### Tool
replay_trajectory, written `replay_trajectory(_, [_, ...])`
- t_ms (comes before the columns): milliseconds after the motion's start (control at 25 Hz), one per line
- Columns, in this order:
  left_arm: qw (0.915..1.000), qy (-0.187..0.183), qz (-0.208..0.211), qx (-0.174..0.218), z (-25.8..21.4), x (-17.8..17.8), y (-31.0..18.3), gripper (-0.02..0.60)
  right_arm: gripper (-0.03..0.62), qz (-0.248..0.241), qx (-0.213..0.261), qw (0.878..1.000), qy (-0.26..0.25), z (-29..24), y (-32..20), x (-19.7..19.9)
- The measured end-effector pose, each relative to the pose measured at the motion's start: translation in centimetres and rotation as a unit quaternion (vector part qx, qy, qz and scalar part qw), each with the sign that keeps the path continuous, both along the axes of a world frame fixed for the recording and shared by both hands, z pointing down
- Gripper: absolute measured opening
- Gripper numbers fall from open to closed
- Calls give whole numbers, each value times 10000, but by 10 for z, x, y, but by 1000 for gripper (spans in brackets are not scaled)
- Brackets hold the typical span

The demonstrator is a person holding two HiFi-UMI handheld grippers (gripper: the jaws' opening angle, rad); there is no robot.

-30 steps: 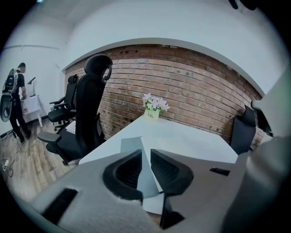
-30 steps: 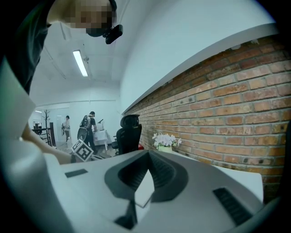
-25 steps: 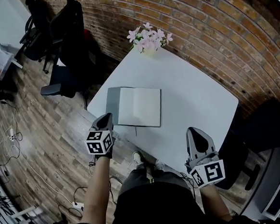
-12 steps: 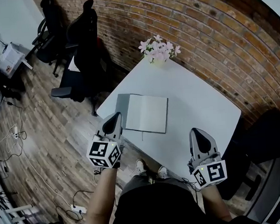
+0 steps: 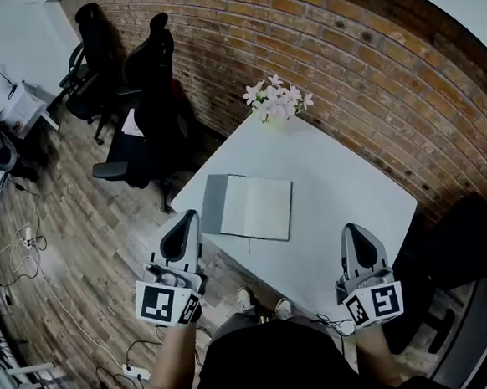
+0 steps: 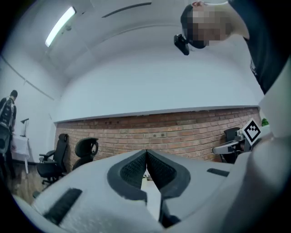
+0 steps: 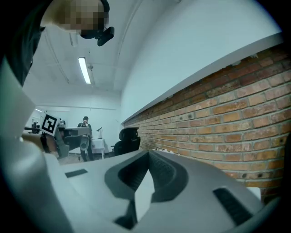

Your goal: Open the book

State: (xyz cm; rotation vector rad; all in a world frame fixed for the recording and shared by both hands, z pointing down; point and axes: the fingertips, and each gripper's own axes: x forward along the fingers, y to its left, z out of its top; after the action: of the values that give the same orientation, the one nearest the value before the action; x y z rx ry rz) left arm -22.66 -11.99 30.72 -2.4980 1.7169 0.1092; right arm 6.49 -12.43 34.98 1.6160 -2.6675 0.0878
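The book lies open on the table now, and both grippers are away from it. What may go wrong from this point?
1. The book lies near the left edge of the table; the shut left gripper, just off that edge, might knock it over the side.
2. It seems open only at the front cover, which may fall shut.
3. The flowers stand at the far corner; a long reach might tip them.

Right gripper (image 7: 148, 154) fingers together, brick wall (image 7: 218, 113), office chair (image 7: 128, 137)
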Motion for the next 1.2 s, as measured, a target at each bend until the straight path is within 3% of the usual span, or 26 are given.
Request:
replay_trajectory(200, [9983, -267, -183, 481, -29, -7, 30, 25, 11, 264, 109, 9996, -33, -13, -1, 17])
replay_trajectory(440, [9992, -178, -101, 344, -24, -3, 37, 25, 11, 395, 204, 9990, -42, -21, -1, 25])
replay_trajectory(720, [9983, -202, -109, 535, -33, -7, 39, 25, 11, 382, 212, 9990, -44, -22, 0, 18])
replay_trajectory(1200, [9984, -204, -106, 521, -35, -5, 45, 25, 11, 427, 344, 9985, 51, -28, 1, 18])
